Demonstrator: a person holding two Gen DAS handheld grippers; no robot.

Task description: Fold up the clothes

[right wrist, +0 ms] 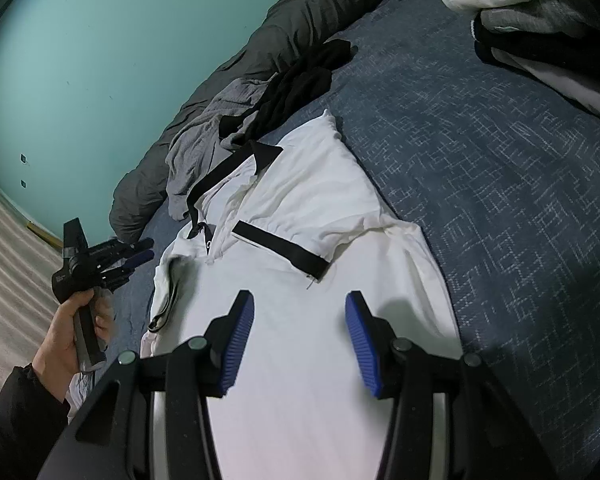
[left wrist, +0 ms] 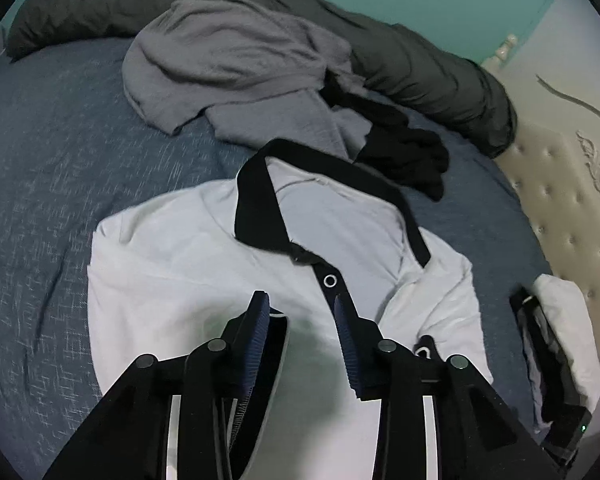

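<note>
The white polo shirt [left wrist: 188, 264] with the black collar [left wrist: 256, 200] is spread front-up on the blue bedspread [left wrist: 40, 200], and its right-hand sleeve [right wrist: 300, 216], edged with a black cuff band [right wrist: 280, 250], is seen laid inward across the chest. A partly folded state is suggested by this, though the other sleeve and the hem are cut off below both grippers, so how much folding is left cannot be judged fully. A crumpled grey garment [left wrist: 228, 60] and a black garment [left wrist: 404, 148] are seen lying loose beyond the collar, and these appear unfolded. Near the padded headboard [left wrist: 560, 200] a small stack of folded clothes [left wrist: 556, 340] is made out, which fits some pieces being finished.

The left gripper [left wrist: 300, 312] is held over the shirt's placket with its fingers parted and nothing pinched between them. The right gripper [right wrist: 300, 312] is likewise held spread above the shirt's body, with no cloth caught. In the right wrist view the left gripper is seen in a hand [right wrist: 64, 340], off the bed's edge side.

The dark grey quilt [left wrist: 100, 0] along the wall is blurred, and the stack's contents cannot be told apart
</note>
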